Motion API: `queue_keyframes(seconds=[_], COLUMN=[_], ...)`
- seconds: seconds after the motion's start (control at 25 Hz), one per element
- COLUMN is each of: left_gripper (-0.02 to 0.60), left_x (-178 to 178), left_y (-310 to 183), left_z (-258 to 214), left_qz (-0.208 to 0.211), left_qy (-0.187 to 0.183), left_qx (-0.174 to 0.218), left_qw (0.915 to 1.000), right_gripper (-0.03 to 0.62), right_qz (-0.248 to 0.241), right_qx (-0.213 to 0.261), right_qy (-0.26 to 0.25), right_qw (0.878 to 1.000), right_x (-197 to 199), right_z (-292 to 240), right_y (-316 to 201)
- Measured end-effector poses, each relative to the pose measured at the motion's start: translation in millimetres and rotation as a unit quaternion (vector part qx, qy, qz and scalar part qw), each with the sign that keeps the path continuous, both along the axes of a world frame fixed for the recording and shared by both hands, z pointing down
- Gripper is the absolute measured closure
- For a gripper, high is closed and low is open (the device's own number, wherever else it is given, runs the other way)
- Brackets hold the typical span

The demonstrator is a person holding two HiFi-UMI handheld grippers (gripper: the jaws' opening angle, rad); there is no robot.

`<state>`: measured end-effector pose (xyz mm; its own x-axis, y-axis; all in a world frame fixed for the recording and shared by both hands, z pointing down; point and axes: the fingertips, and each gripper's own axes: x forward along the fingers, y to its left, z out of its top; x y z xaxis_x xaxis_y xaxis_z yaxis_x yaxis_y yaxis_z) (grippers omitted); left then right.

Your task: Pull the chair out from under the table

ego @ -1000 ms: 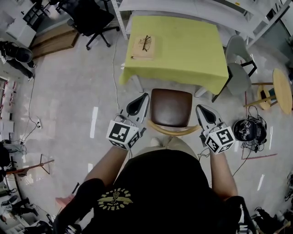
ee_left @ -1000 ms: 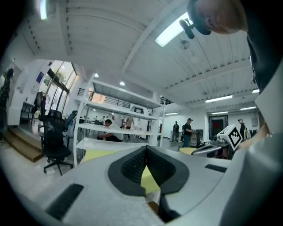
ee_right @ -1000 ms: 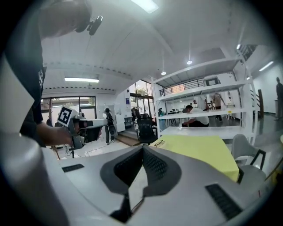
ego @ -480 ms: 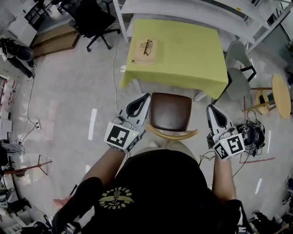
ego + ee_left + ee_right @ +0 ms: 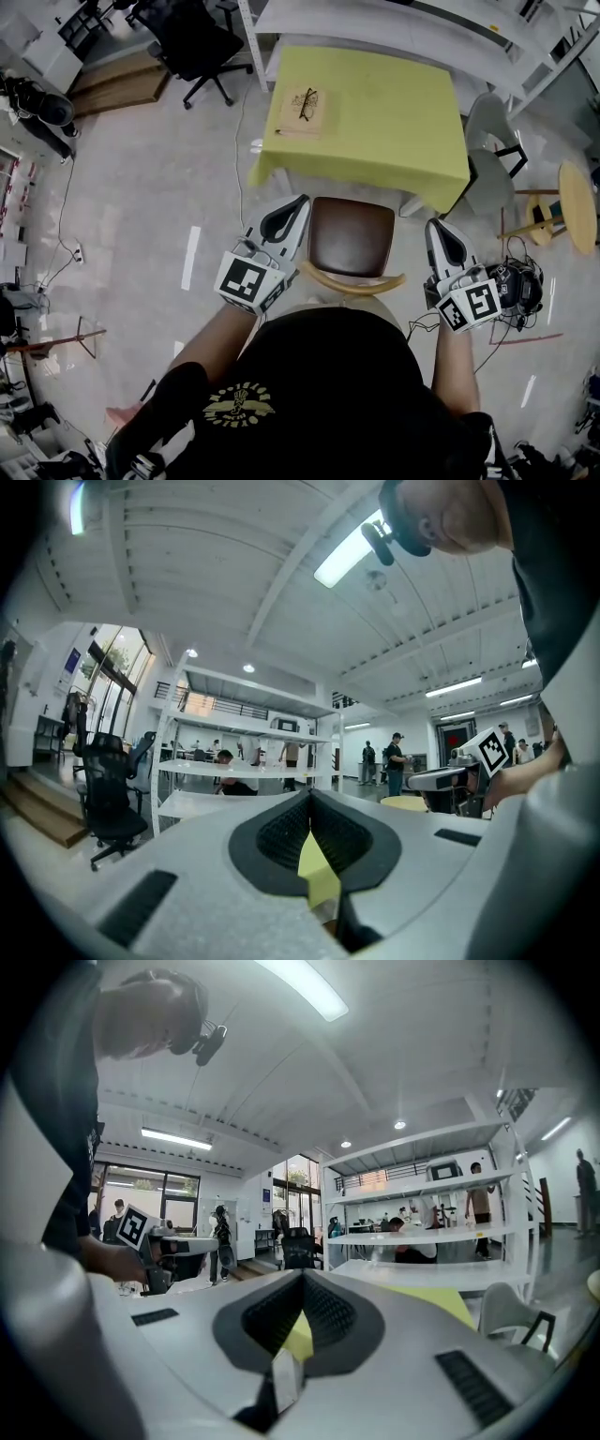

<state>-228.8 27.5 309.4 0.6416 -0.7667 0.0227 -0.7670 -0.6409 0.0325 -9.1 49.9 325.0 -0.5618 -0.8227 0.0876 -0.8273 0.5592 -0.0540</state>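
The chair has a brown seat (image 5: 352,232) and a curved wooden back rail (image 5: 352,279). It stands right in front of me, its far edge at the table with the yellow-green cloth (image 5: 375,122). My left gripper (image 5: 298,202) is shut and empty beside the seat's left edge. My right gripper (image 5: 435,227) is also shut and empty, and hangs a little off the chair's right side. In the left gripper view the jaws (image 5: 309,801) are closed, with the yellow cloth showing past them. The right gripper view shows the same closed jaws (image 5: 300,1275). Neither gripper touches the chair.
A book with glasses (image 5: 301,101) lies on the table. A black office chair (image 5: 187,37) stands at the far left. At the right are a grey chair (image 5: 487,141) and a round wooden stool (image 5: 577,187). Black headgear (image 5: 520,277) and cables lie on the floor. White shelving (image 5: 234,761) stands behind the table.
My right gripper has drawn off to the right, away from the chair's side. The left gripper has stayed beside the seat. The chair has not moved.
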Motion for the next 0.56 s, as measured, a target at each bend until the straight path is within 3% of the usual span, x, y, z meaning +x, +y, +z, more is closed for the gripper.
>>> queue_keyframes(seconds=[0.56], left_gripper=[0.572], left_x=[17.2], left_y=[-17.1], left_z=[10.8], left_qz=[-0.012], left_qy=[-0.006], left_qx=[-0.017], left_qw=[0.9998], right_gripper=[0.583], right_qz=[-0.014], right_qx=[-0.004], right_qy=[-0.011], right_qw=[1.000], right_x=[11.9], right_z=[-2.8], right_y=[-20.3])
